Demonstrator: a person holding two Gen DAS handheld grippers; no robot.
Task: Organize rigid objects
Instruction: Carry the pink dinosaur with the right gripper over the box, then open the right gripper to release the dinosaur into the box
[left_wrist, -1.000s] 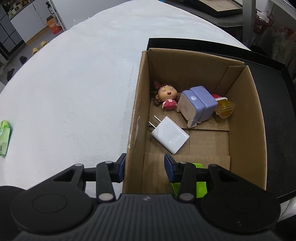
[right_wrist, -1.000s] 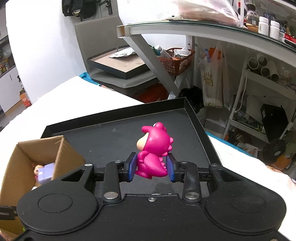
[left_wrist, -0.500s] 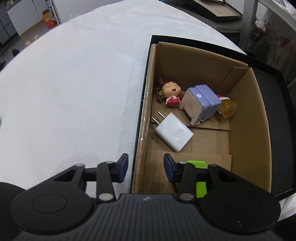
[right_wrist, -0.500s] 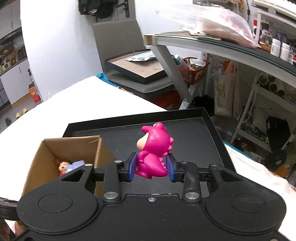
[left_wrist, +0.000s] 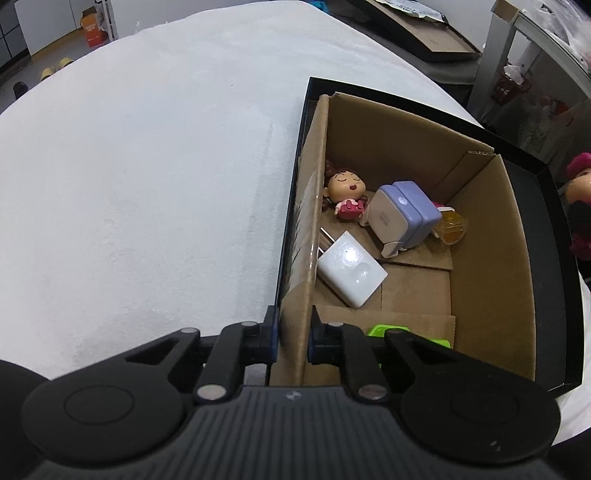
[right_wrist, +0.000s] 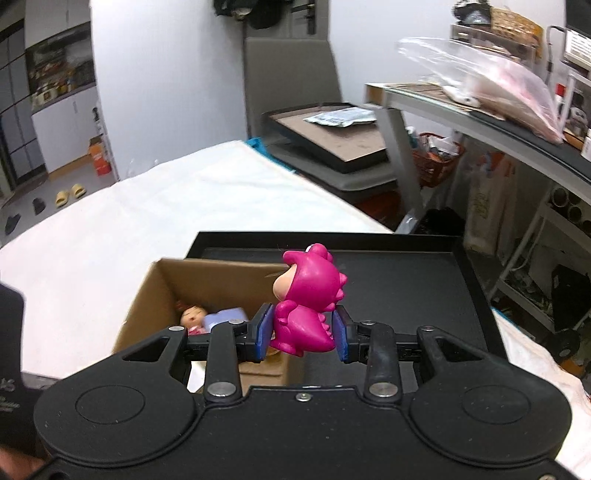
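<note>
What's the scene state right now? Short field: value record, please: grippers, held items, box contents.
left gripper: jaws closed on near left wall of the cardboard box
right gripper: holds the pink dinosaur figure, raised near the box
box location: in the black tray, at its left end
box contents: doll figure, purple device, white charger, amber item, green item partly hidden
surface: white tablecloth
</note>
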